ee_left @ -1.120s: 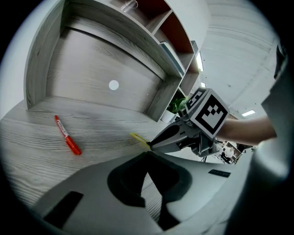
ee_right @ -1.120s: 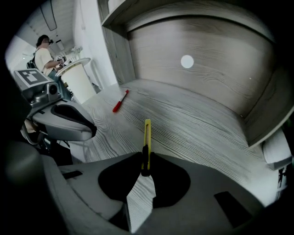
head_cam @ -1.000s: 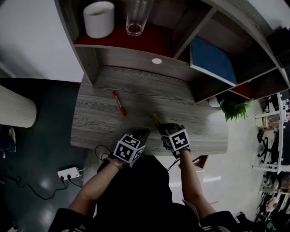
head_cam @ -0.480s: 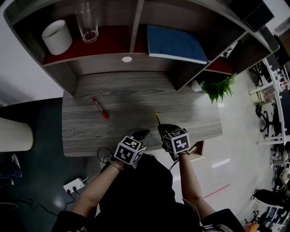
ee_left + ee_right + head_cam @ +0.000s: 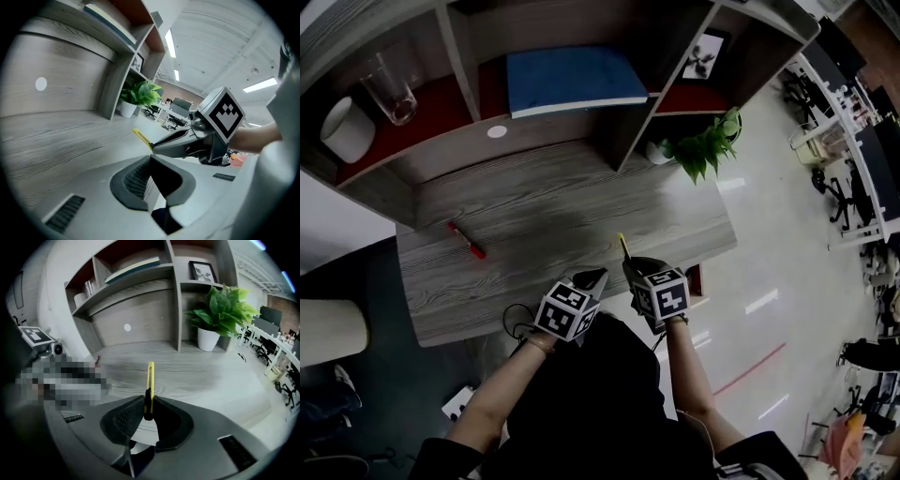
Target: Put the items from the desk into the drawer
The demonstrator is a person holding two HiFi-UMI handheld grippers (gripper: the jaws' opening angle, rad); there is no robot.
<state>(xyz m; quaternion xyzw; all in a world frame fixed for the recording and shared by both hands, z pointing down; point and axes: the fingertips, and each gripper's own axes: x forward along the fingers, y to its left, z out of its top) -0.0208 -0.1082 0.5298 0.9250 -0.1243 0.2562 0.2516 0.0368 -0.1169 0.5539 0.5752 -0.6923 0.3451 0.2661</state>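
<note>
Right hand-held gripper (image 5: 149, 404): clamped on yellow utility knife (image 5: 150, 380)
Left hand-held gripper (image 5: 150, 159): jaws together, empty
Head view, not left gripper view: red pen (image 5: 466, 240) on worktop (image 5: 562, 202)

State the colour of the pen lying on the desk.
The pen is red; head view.

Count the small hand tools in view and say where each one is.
2. A red pen lies on the left part of the desk; a yellow utility knife is clamped in the right hand-held gripper. More could be hidden beneath the arms.
</note>
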